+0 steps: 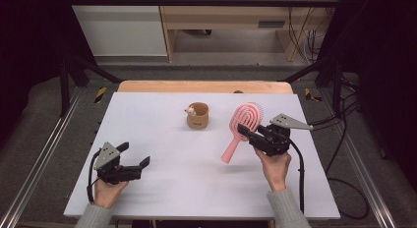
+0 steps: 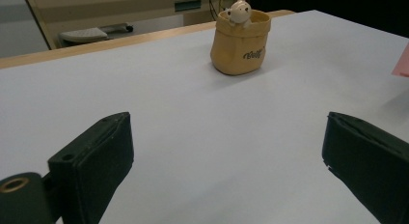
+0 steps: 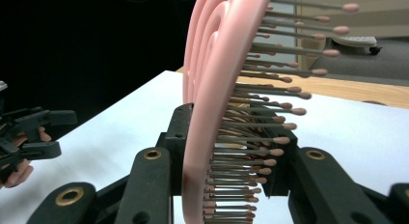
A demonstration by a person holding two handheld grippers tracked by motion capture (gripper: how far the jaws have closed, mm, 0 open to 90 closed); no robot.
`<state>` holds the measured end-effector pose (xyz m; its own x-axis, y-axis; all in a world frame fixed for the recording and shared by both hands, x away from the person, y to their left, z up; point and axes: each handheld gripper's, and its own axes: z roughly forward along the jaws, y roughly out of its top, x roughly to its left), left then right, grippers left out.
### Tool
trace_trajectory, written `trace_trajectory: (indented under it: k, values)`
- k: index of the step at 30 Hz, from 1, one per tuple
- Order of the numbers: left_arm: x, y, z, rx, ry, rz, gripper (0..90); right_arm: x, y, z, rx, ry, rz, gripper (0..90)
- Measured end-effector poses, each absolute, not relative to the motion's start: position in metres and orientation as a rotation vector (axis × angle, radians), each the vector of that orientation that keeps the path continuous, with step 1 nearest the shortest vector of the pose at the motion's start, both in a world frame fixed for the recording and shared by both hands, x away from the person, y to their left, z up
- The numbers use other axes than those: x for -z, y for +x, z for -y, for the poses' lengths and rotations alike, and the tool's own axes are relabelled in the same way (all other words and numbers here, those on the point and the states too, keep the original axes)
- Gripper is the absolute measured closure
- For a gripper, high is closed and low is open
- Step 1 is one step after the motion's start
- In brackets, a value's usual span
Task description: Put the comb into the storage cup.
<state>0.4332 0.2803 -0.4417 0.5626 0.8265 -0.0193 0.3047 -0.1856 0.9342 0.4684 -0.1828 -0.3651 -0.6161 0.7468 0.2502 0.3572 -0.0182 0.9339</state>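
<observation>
Pink hairbrush [image 1: 242, 127] is clamped at its head between the jaws of the right gripper [image 1: 248, 135] and held above the white table [image 1: 162, 188], right of the tan cup [image 1: 197, 116]. Nearer the person, left of that cup, the left gripper [image 1: 134, 157] is held with jaws apart, nothing between them.

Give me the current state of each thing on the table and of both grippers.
Pink hairbrush: lifted off the table, clamped at its head, handle pointing down-left.
Right gripper: shut on the pink hairbrush.
Left gripper: open, nothing between its jaws, low over the table.
Tan pouch-shaped cup: upright on the table, untouched, small figure peeking over its rim.
</observation>
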Motion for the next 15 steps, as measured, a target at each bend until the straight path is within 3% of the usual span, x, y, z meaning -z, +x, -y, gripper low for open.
trace_trajectory:
  k: [15]
  values:
    - [0.443, 0.431, -0.289, -0.634, 1.753, -0.955, 4.1, 0.354, 0.478, 0.171, -1.671, 1.122, -1.919, 63.8]
